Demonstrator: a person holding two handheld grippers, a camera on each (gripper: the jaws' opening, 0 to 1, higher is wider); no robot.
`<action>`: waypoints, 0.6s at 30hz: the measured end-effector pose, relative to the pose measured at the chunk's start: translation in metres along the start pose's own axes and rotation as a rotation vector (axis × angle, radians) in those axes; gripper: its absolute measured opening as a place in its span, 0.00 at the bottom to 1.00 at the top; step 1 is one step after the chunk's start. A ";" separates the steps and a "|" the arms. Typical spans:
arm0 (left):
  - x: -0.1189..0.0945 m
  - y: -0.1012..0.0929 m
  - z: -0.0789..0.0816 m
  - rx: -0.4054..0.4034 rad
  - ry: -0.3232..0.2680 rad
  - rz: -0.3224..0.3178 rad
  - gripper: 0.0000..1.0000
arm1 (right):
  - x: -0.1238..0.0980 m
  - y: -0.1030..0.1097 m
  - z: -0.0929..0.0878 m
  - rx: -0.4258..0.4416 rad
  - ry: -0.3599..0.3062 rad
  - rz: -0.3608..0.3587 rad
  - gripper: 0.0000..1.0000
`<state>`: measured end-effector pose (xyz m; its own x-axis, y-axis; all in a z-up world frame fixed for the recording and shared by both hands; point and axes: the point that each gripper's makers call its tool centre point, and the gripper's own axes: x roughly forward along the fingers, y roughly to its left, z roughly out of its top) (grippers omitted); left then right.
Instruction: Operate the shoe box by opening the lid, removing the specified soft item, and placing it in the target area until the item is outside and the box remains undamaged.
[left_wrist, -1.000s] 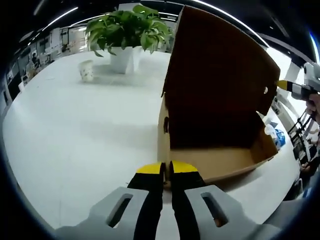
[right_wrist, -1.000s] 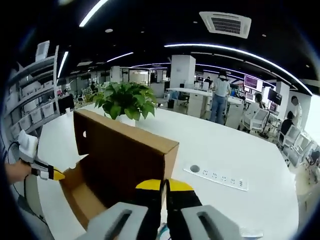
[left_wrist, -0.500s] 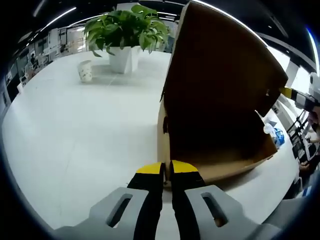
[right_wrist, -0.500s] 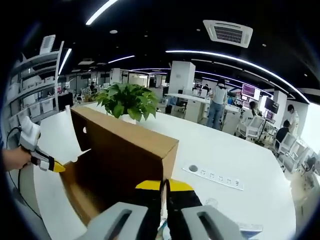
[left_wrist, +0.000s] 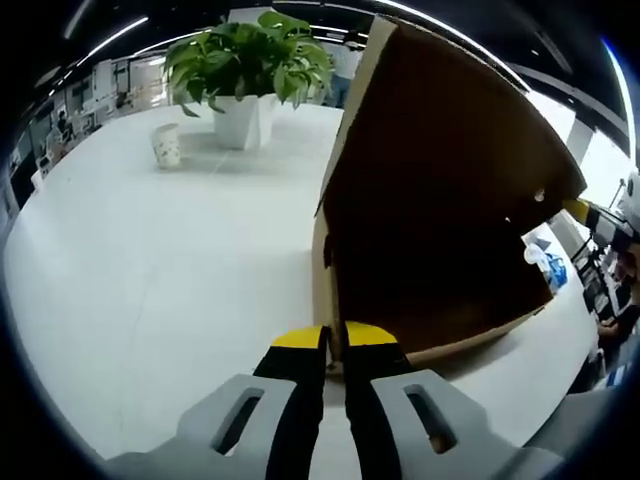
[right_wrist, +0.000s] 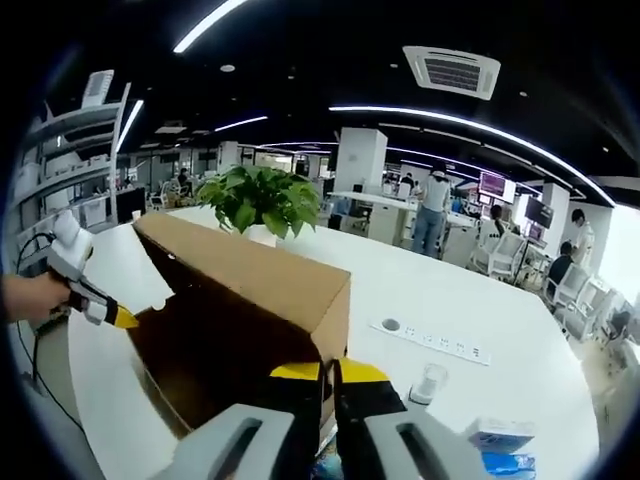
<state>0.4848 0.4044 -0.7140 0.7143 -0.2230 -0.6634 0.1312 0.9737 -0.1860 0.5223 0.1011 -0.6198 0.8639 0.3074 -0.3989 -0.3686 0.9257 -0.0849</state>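
Cardboard lid (left_wrist: 440, 170) lowered further, smooth white table (left_wrist: 150, 260)

Bright ceiling strip lights (right_wrist: 215, 17) glare overhead; fisheye edges bend, box interior (left_wrist: 440, 240) shadowed.

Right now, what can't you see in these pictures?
- Inside of the shoe box, left gripper view: dark under the lid, so no item can be made out.
- Box's grasped edges: left gripper and right gripper cover them.
- Paper cup print: too small.
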 end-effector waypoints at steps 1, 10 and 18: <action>0.000 0.000 0.000 0.002 0.001 -0.001 0.04 | -0.001 0.000 -0.002 0.005 0.002 0.001 0.00; 0.000 -0.003 0.001 0.061 0.004 -0.021 0.06 | -0.008 0.012 -0.028 0.044 0.033 0.018 0.00; -0.011 -0.006 0.008 0.151 -0.049 -0.036 0.08 | -0.013 0.020 -0.047 0.063 0.065 0.032 0.00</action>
<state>0.4821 0.4016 -0.7002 0.7396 -0.2591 -0.6212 0.2569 0.9617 -0.0953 0.4878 0.1049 -0.6593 0.8271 0.3243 -0.4591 -0.3716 0.9283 -0.0138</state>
